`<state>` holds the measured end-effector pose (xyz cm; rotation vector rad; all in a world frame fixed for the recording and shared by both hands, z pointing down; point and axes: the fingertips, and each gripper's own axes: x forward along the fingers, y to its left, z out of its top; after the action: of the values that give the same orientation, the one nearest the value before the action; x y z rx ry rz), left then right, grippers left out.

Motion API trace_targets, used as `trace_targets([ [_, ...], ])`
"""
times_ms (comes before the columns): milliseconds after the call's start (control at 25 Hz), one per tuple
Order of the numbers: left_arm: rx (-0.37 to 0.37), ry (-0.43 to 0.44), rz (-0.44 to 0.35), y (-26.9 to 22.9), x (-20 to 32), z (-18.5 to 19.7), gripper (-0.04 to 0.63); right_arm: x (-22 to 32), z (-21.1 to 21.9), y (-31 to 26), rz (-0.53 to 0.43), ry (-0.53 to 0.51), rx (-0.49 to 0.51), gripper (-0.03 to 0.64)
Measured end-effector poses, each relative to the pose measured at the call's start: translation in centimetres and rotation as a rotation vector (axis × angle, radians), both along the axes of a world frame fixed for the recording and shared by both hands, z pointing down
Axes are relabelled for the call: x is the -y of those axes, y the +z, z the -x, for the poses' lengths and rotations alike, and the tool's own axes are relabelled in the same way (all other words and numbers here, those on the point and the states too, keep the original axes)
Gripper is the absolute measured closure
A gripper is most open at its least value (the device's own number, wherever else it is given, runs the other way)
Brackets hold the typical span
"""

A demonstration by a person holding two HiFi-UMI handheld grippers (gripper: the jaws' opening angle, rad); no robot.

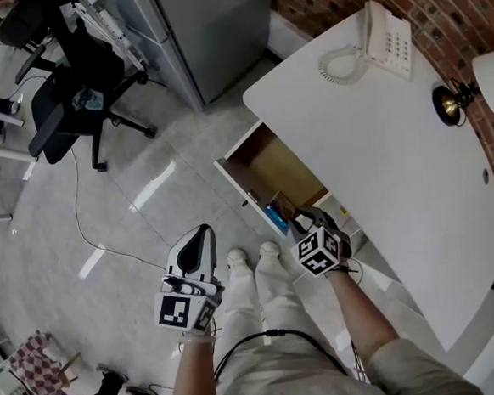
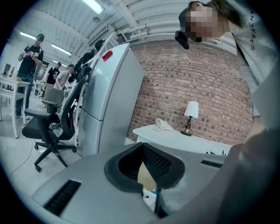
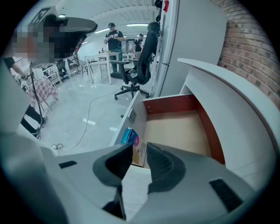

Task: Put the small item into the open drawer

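Looking down from the head view, the open wood-bottomed drawer (image 1: 281, 171) sticks out of the smooth white desk (image 1: 380, 156). The small flat blue packet (image 1: 276, 219) is already inside it, tucked into the corner nearest the person, against the white front panel. The rest of the drawer is bare pale board. The right gripper (image 1: 303, 222) hangs just beside that corner. The left gripper (image 1: 202, 235) is well apart from it, over the glossy grey floor (image 1: 144, 183). A white corded phone (image 1: 385, 41) sits at the far end of the desk by the red brick wall (image 1: 436, 7).

Left gripper view: the ribbed dark pads are pressed together at the tips with nothing between them, pointing toward the desk and a tall grey metal cabinet (image 2: 109, 96).

Right gripper view: the claw is spread a little, narrow gap, nothing pinched. Through the gap you can see the packet, blue with a pink dot, right against the front panel. The drawer's inner walls are reddish-brown.
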<state>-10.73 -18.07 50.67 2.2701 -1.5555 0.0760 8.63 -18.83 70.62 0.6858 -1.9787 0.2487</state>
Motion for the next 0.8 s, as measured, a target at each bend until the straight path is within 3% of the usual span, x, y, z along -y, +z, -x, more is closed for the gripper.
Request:
trace_targets([
  [320, 0.010, 0.000, -0.021, -2.9, 0.2, 0.6, 0.591, 0.3, 0.2, -5.7, -0.071, 0.068, 0.094, 0.575],
  [800, 0.018, 0.035, -0.129, -7.3, 1.8, 1.3, 0.591, 2.1, 1.2, -14.4, -0.149, 0.166, 0.284, 0.611],
])
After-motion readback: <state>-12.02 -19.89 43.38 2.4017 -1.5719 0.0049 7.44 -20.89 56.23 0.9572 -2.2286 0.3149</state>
